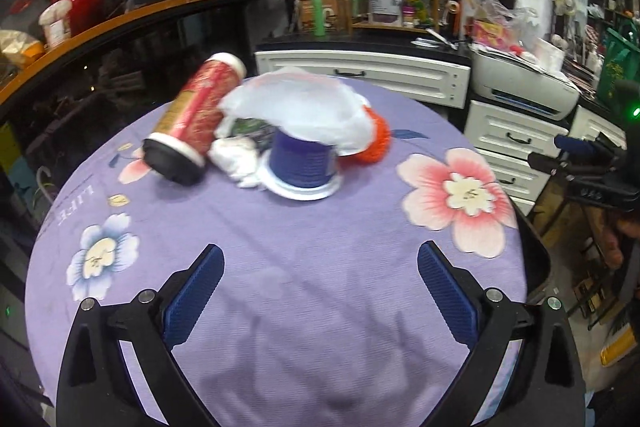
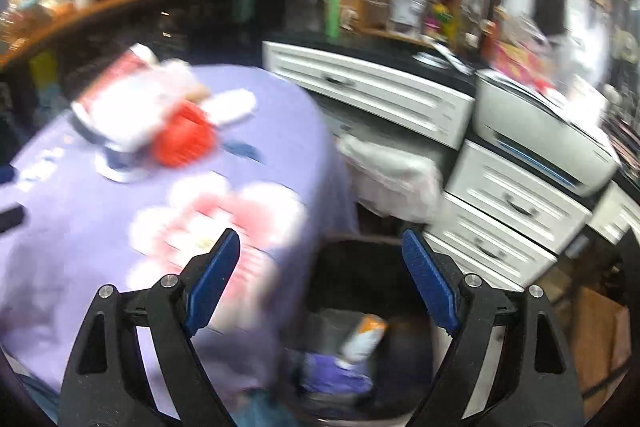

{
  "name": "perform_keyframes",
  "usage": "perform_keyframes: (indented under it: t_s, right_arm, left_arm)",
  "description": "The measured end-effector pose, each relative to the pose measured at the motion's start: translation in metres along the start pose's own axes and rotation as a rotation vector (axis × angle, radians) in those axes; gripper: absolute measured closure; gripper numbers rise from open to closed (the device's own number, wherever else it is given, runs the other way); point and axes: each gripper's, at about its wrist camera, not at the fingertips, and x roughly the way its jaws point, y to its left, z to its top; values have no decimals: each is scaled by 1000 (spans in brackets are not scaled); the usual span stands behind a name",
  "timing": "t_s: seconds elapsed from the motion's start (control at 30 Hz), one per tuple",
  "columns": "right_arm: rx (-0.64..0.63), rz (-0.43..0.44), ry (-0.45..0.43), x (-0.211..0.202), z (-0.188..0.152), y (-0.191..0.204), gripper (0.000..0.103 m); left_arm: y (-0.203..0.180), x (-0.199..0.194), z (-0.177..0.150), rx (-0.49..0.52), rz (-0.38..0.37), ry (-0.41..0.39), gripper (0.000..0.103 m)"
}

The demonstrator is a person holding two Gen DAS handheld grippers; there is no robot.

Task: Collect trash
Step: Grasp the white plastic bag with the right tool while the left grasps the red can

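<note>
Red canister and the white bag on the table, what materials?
Red canister: looks like printed cardboard or tin, slightly glossy wrap, white rims, dark end cap; can't tell which. White bag: thin plastic film, translucent and crumpled, draped over the blue cup.

My left gripper [image 1: 320, 267] and right gripper [image 2: 320, 255] are both black frames with silver screws and ribbed blue pads [image 1: 196, 291] inside.

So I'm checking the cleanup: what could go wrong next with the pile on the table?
The red cylindrical canister lies tilted at the far edge of the purple floral tablecloth; a nudge might roll it off. The white plastic bag drapes the upturned blue cup, so the open left tool may snag both.
</note>
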Motion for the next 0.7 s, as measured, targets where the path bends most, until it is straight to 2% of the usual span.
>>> perform_keyframes:
  t_s: [0.13,0.3,0.5,0.7]
  right_arm:
    - [-26,98,-38,-4,18,38,20]
    - [-26,226,4,13,27,88,20]
    - [-81,264,-4,27,40,133,20]
    - [-92,297,12,53,78,161,20]
  left_arm:
    - [15,0,-1,-6,19,6,7]
    - [35,-3,-4,-22,38,4,7]
    - [60,-3,-12,-58,59,14,7]
    - [79,-1,-18,-73,68,23,7]
